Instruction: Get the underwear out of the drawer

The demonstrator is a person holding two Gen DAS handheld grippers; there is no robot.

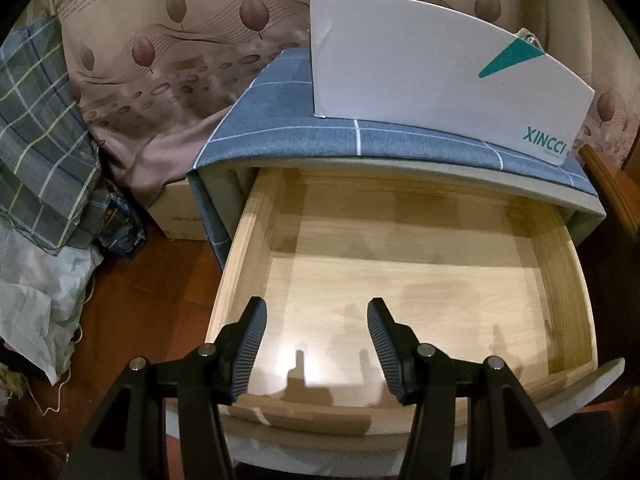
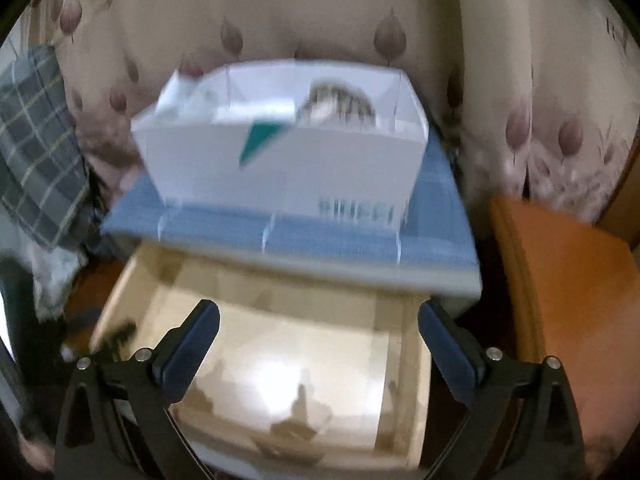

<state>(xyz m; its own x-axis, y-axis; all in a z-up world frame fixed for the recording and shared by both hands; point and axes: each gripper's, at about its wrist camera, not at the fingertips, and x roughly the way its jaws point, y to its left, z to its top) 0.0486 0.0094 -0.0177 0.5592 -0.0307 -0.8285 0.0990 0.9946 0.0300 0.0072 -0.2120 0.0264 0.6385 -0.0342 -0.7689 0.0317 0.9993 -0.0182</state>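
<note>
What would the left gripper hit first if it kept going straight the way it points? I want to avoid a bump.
Most likely the bare wooden floor of the open drawer; nothing lies between the left gripper and it.

Pale wood drawer (image 1: 256, 216); blue grid-striped cabinet top (image 1: 400, 140); white-teal box (image 1: 420, 68).

One pulled-out wooden drawer (image 1: 400, 264), with nothing in it, sits in one small cabinet (image 1: 304, 120) covered in blue checked fabric. One white cardboard box (image 1: 432, 72) stands on the cabinet top, and one striped piece of cloth (image 2: 340, 106), blurred, shows inside it. One brown cardboard carton (image 1: 176, 216) rests on the floor beside the cabinet. One plaid cloth (image 1: 36, 132) lies at the left edge. One leaf-print curtain (image 1: 160, 40) hangs behind. Two hand-held grippers are counted: the left hand-held gripper (image 1: 316, 312) and the right hand-held gripper (image 2: 320, 316).
</note>
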